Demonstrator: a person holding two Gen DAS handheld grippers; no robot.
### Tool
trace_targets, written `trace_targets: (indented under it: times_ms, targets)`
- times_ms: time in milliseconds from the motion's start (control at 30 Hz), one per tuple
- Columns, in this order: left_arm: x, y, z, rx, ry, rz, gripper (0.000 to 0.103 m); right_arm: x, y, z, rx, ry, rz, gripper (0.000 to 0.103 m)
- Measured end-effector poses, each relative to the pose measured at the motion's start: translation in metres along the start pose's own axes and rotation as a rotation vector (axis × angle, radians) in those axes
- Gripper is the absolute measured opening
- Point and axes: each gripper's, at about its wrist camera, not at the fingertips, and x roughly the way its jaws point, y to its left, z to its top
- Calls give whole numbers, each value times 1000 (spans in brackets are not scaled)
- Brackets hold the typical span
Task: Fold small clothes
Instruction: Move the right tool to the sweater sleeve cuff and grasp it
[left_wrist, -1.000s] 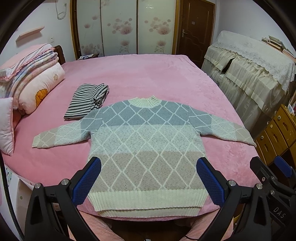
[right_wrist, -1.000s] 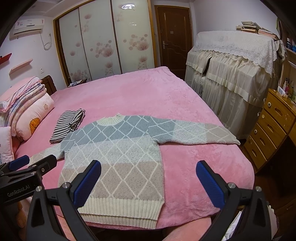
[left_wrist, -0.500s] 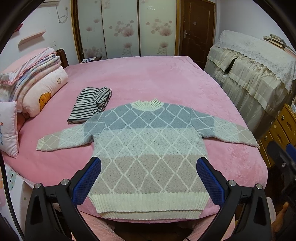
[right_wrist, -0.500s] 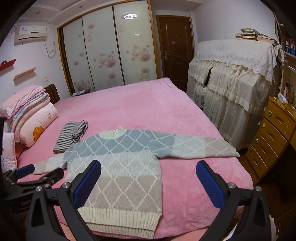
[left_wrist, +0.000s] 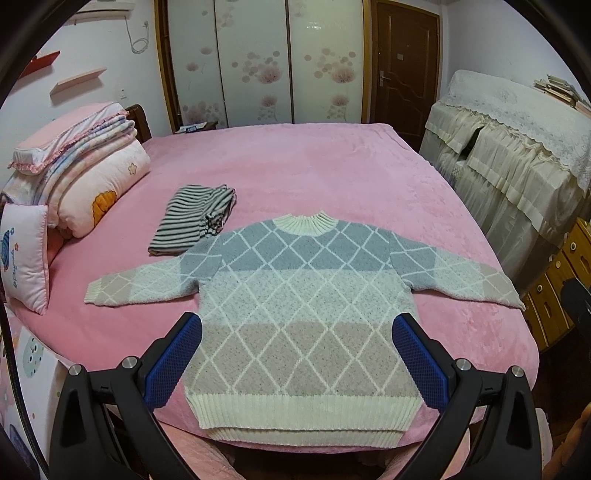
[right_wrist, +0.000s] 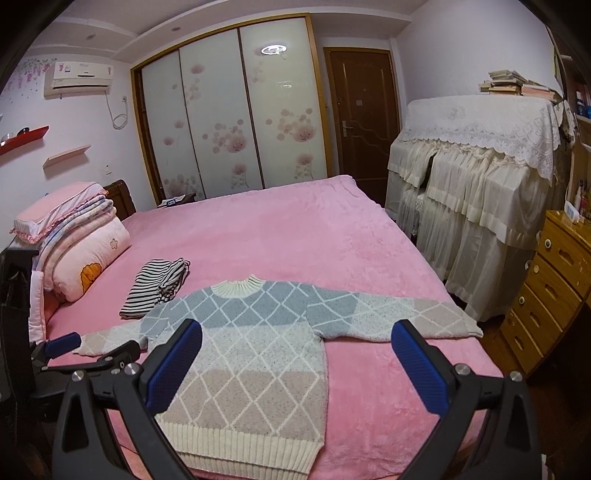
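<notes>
- Knitted diamond-pattern sweater in grey-blue, pale and beige bands (left_wrist: 299, 317) lies flat, sleeves spread, at the near edge of the pink plush bed (left_wrist: 314, 166); it hasn't shifted, so folding is not yet begun.
- Both views have pulled back and risen over the last second.
- Left gripper (left_wrist: 297, 354) hovers spread wide over the hem, empty.
- Right gripper (right_wrist: 295, 363) hangs likewise released, nearer the right sleeve.
- Folded black-and-white striped garment (left_wrist: 194, 219) sits beside the left shoulder.

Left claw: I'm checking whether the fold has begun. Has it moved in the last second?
Yes. The left claw has backed away and tilted up: against the wardrobe, the sweater sits lower in its view. It's open, holding nothing.
</notes>
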Motion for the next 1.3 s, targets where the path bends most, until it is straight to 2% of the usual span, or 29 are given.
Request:
trace_targets:
  times_ms: [333, 600, 733, 1067, 1233, 1300]
  targets:
    - [-15, -21, 17, 44, -70, 17, 102, -14, -19, 9, 6, -46, -19, 103]
    - [-13, -71, 34, 125, -104, -11, 102, -18, -61, 17, 75, -73, -82, 103]
    - [-5, -98, 41, 152, -143, 8, 102, -14, -86, 18, 110, -71, -131, 103]
    - [53, -164, 60, 237, -54, -104, 102, 18, -164, 20, 202, -41, -268, 103]
    - [102, -184, 69, 214, -7, -115, 102, 49, -216, 19, 290, 18, -289, 103]
    - [123, -191, 71, 202, 16, -143, 102, 67, -239, 16, 329, 57, -280, 103]
